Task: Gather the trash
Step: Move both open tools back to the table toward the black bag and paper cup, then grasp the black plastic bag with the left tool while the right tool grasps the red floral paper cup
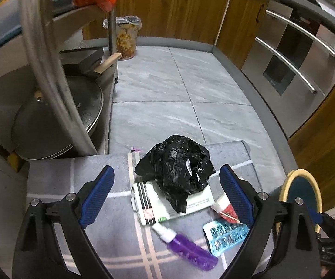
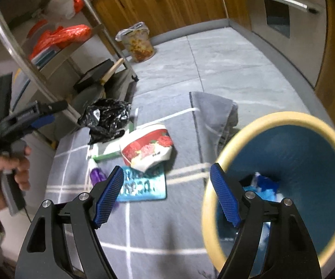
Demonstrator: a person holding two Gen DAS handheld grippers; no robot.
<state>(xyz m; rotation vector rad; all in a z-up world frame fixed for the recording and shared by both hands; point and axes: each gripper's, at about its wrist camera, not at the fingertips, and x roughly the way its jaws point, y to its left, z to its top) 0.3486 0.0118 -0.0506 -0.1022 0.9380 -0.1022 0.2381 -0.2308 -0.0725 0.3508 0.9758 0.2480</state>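
Trash lies on a grey checked mat (image 1: 51, 181): a crumpled black plastic bag (image 1: 179, 169) on top of a white and green carton (image 1: 148, 202), a crushed red and white paper cup (image 1: 225, 209), a blue blister pack (image 1: 225, 234) and a purple spray bottle (image 1: 188, 248). My left gripper (image 1: 167, 186) hangs open above the bag and carton, touching nothing. My right gripper (image 2: 167, 186) is open and empty over the mat, its right finger in front of the cream rim of a blue bin (image 2: 283, 116) that lies tilted toward me with some trash (image 2: 265, 183) inside. The cup (image 2: 146, 148) and blister pack (image 2: 144, 186) lie just ahead of it.
A steel rack (image 1: 39, 53) with pans and orange bags stands at the left. A lined waste bin (image 1: 126, 37) sits at the back by wooden cabinets. Steel oven fronts (image 1: 295, 58) line the right. A hand (image 2: 4, 174) holds the left gripper's handle. The mat's far edge (image 2: 214, 114) is folded up.
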